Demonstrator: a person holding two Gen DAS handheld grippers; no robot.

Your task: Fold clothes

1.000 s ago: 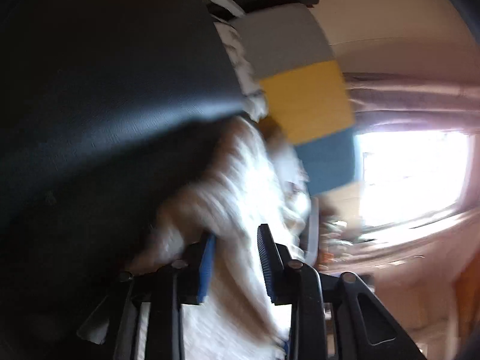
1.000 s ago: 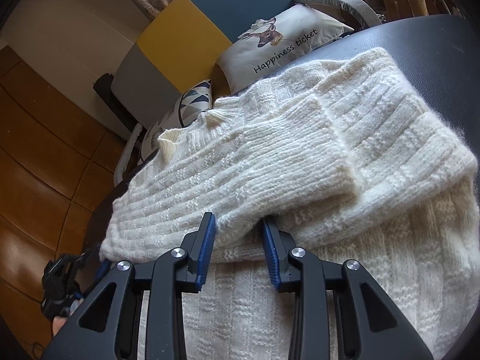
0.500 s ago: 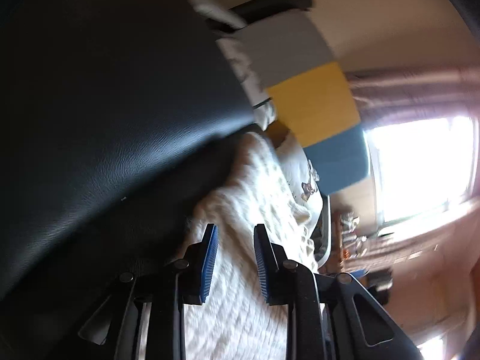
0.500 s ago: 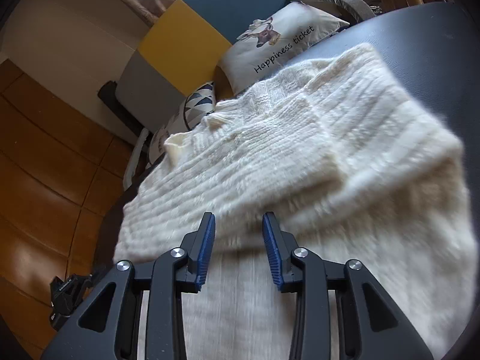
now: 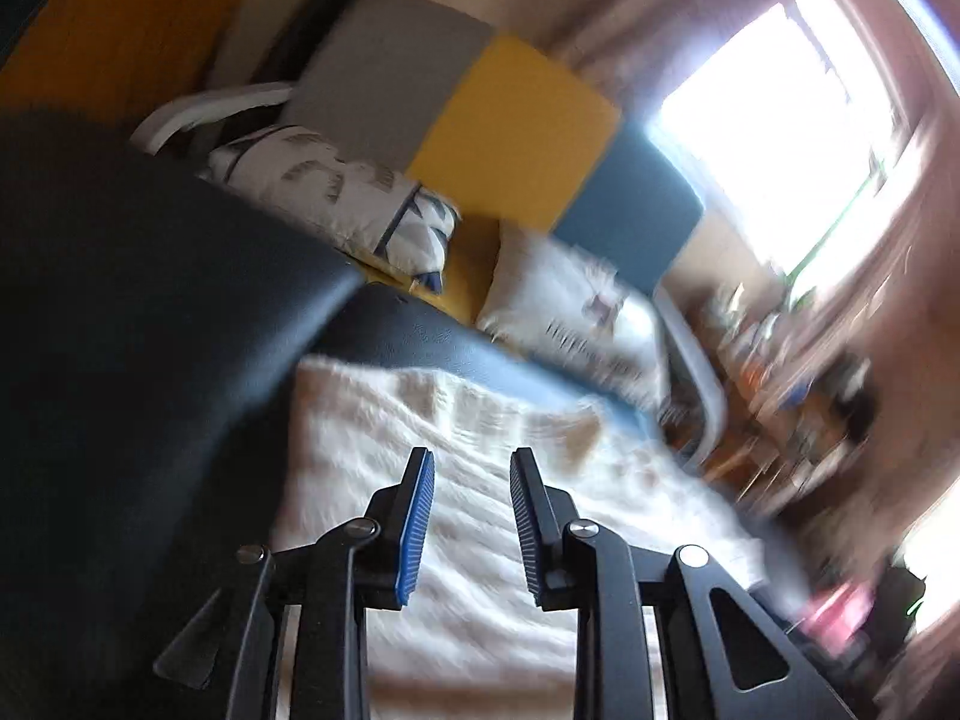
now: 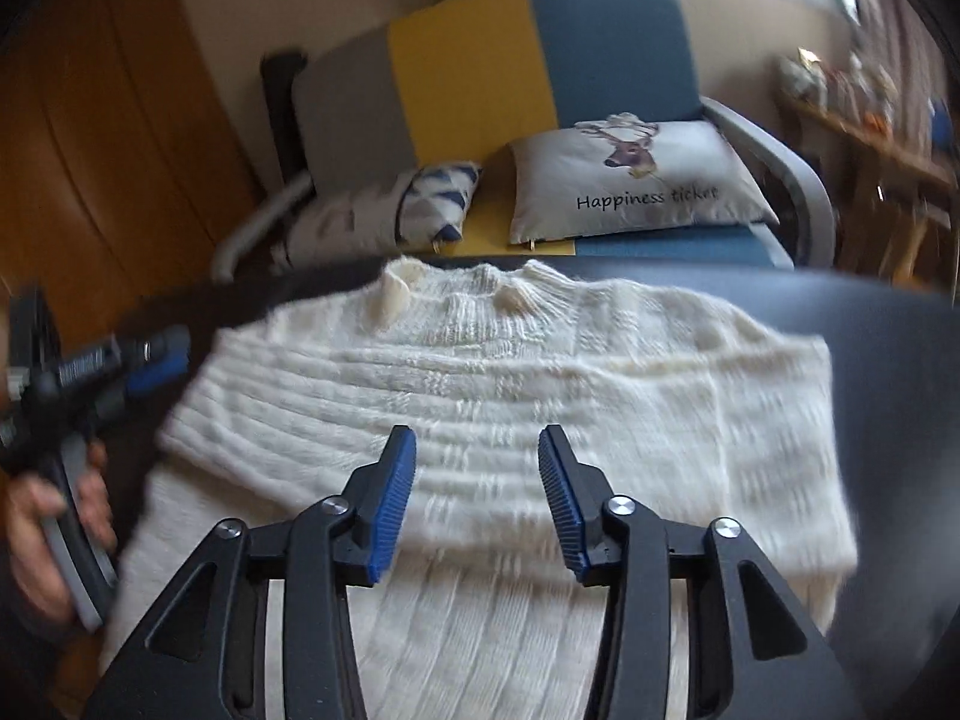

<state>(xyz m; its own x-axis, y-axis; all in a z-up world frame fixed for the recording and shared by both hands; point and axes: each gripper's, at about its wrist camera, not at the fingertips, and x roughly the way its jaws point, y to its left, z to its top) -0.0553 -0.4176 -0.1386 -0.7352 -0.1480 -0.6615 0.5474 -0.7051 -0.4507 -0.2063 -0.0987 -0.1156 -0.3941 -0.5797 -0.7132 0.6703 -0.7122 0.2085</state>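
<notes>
A white knitted sweater (image 6: 498, 408) is laid flat on a black tabletop (image 6: 888, 360). Its sleeves are folded in across the body, and its neck is turned toward the far edge. The right hand-held gripper (image 6: 477, 489) is held just above the middle of the sweater. Its blue pads (image 6: 390, 498) are set wide apart and nothing is held between them. The left hand-held gripper (image 5: 471, 519) is seen over the left side of the sweater (image 5: 480, 480). Its pads are apart too, and nothing is gripped. In the right view, that gripper (image 6: 114, 366) is seen at the left edge of the sweater, held by a hand (image 6: 54, 516). Behind the tabletop, a sofa (image 6: 540, 78) in grey, yellow and blue is seen. A pillow with a deer picture (image 6: 636, 180) is resting on it, beside a smaller blue and white pillow (image 6: 441, 201).
</notes>
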